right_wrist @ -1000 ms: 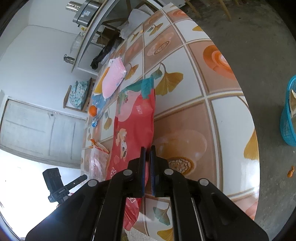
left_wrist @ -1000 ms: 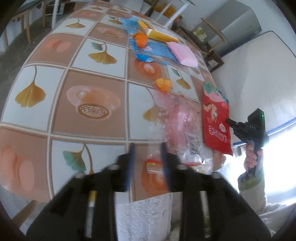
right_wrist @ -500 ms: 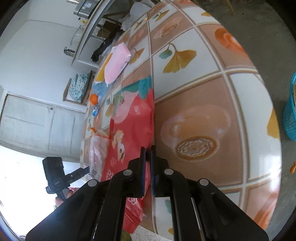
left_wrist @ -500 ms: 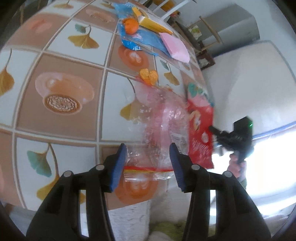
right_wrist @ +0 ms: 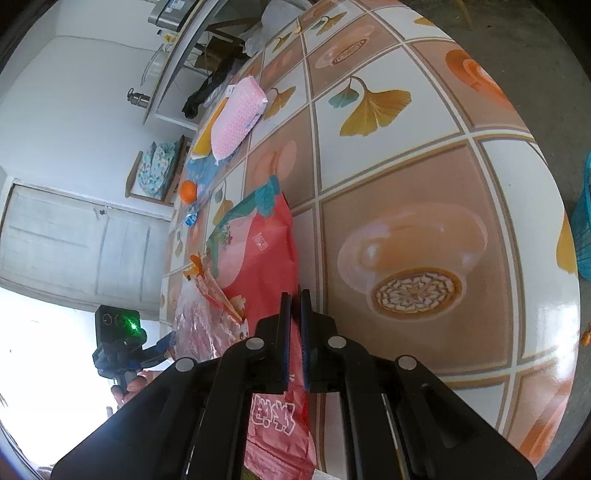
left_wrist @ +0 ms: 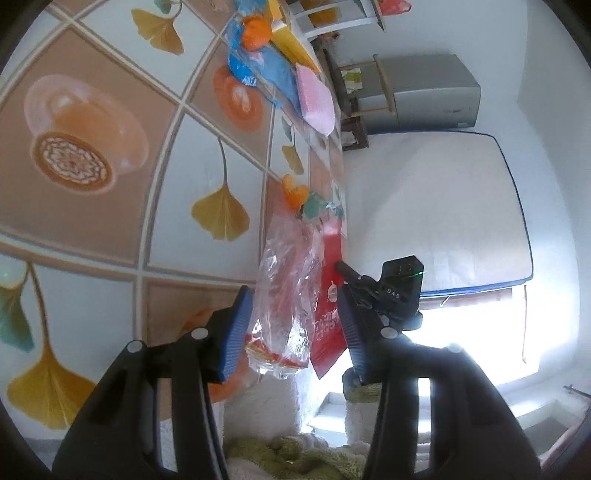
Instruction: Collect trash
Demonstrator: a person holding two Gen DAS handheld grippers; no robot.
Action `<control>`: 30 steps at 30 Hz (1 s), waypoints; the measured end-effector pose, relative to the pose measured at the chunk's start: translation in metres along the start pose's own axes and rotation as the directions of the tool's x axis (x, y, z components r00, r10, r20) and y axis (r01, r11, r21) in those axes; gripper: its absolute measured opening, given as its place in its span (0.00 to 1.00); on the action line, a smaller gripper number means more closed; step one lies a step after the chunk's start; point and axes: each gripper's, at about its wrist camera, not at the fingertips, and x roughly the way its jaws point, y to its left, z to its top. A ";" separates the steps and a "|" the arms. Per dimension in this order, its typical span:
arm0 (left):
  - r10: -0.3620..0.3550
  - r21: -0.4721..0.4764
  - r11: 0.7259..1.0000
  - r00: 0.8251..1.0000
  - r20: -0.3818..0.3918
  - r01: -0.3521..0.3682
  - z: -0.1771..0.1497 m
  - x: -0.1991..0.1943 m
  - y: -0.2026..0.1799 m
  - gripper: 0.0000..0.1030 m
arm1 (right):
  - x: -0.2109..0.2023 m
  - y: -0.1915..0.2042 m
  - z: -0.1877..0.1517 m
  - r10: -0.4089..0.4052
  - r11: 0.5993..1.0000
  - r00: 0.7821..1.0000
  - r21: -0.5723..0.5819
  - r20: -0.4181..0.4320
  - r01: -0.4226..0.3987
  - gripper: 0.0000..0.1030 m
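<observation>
A round table (right_wrist: 424,155) with a cloth of leaf and cup pictures is seen. Trash is spread along one side of it.

In the left wrist view, the left gripper (left_wrist: 295,325) is seen at 6 o'clock. Its blue jaws are set partly apart, and they have just been opening. A crinkled clear plastic bag (left_wrist: 284,288) lies between them at the table edge. The pads are not seen to press on it. Just beside the bag, toward 3 o'clock, a red bag (left_wrist: 327,325) hangs over the edge. Bits of orange peel (left_wrist: 293,192) lie past the clear bag, toward 12 o'clock. Farther up at 12 o'clock an orange (left_wrist: 255,33), a blue wrapper (left_wrist: 273,74), a yellow packet (left_wrist: 291,48) and a pink pack (left_wrist: 317,103) are piled close together.

In the right wrist view, the right gripper (right_wrist: 294,325) is at 6 o'clock. Its jaws are squeezed tight on the edge of the red bag (right_wrist: 258,251). The clear plastic bag (right_wrist: 199,325) is seen at 9 o'clock of it, with the left gripper (right_wrist: 162,343) near it. A blue basket (right_wrist: 583,221) is seen on the floor at 3 o'clock.
</observation>
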 end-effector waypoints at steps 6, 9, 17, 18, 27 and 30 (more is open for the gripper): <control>0.043 0.042 0.998 0.998 -0.037 -0.042 -0.006 0.018 -0.010 0.38 | 0.003 0.003 0.000 0.003 1.000 1.000 0.000 -0.003 -0.003 0.05; 0.108 0.079 0.991 0.993 -0.050 -0.104 -0.008 0.027 -0.015 0.14 | 0.004 0.004 0.001 0.000 1.000 1.000 -0.002 -0.001 0.000 0.05; 0.259 0.234 0.933 0.962 0.089 -0.273 -0.010 0.012 -0.049 0.00 | -0.004 0.022 0.008 -0.062 0.997 0.996 -0.038 0.070 0.064 0.04; 0.297 0.267 0.909 0.946 0.129 -0.322 -0.010 0.006 -0.058 0.00 | -0.009 0.026 0.010 -0.072 0.996 0.993 -0.048 0.090 0.077 0.04; 0.557 0.492 0.463 0.674 0.485 -0.737 -0.034 -0.011 -0.137 0.00 | -0.055 0.092 0.022 -0.179 0.945 0.938 -0.214 0.297 0.249 0.04; 0.587 0.514 0.266 0.560 0.585 -0.815 -0.043 0.002 -0.150 0.00 | -0.054 0.093 0.025 -0.175 0.950 0.948 -0.207 0.265 0.233 0.04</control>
